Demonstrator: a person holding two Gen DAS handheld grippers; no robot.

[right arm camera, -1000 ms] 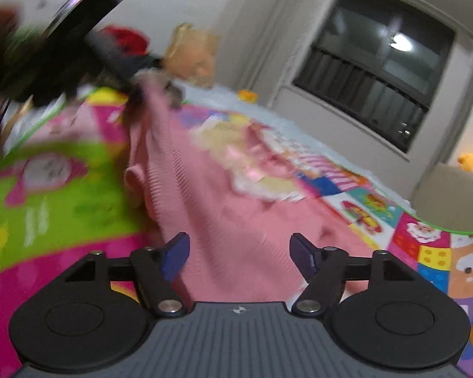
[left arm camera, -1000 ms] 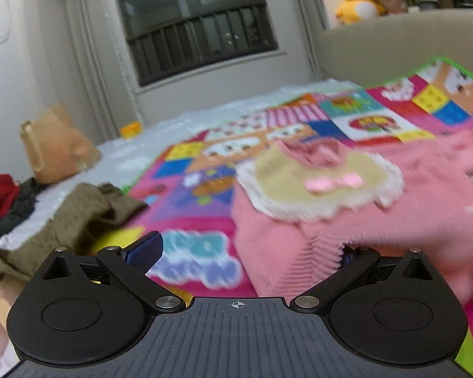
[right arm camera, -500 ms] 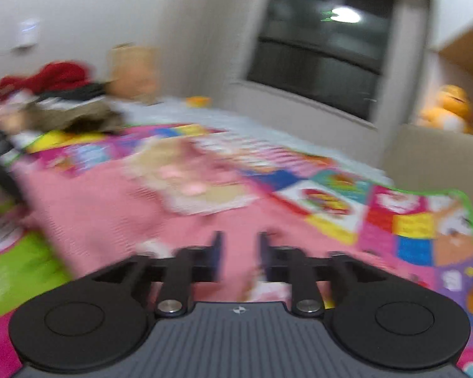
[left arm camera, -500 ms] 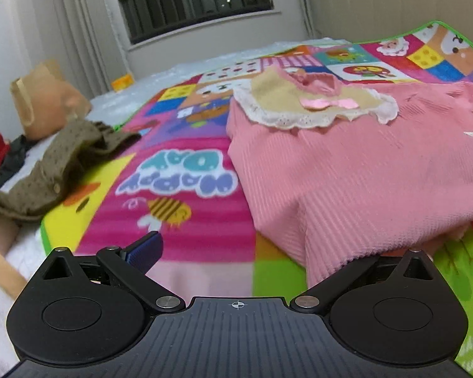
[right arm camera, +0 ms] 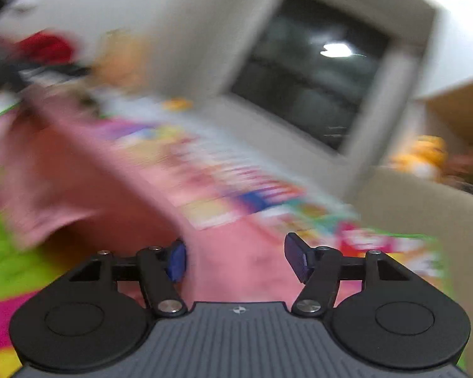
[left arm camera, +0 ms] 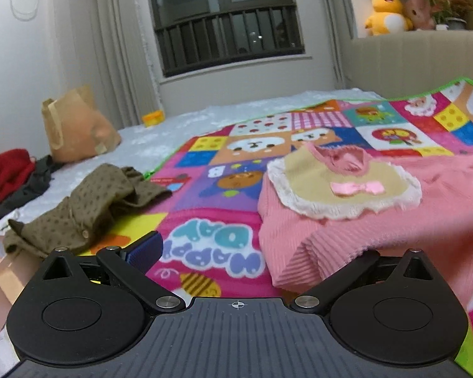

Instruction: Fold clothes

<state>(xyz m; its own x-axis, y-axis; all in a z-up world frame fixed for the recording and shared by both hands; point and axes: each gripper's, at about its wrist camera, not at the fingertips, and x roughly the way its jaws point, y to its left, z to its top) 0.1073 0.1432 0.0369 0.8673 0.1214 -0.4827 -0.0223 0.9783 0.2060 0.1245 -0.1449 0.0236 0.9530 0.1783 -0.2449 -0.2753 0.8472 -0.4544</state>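
A pink ribbed sweater (left arm camera: 378,220) with a beige lace collar (left arm camera: 347,189) and a pink bow lies spread on the colourful play mat (left arm camera: 211,239). My left gripper (left arm camera: 258,252) is open wide at the sweater's near left corner. Its left pad (left arm camera: 145,249) is bare over the mat, while the sweater's hem drapes over the right finger and hides its pad. The right wrist view is heavily blurred. There my right gripper (right arm camera: 236,260) has its jaws apart and opening, low over the pink sweater (right arm camera: 224,252). The fabric lies between the blue pads (right arm camera: 296,258), which do not press on it.
An olive-brown garment (left arm camera: 88,208) lies crumpled at the mat's left edge. Behind it are a brown paper bag (left arm camera: 75,132) and a heap of red and dark clothes (left arm camera: 6,173). A padded headboard (left arm camera: 410,60) carrying plush toys closes the right side.
My right gripper's jaws narrowed over the pink fabric half a second ago and have spread again; its view swung and blurred. The left view dipped toward the sweater, then came back up.
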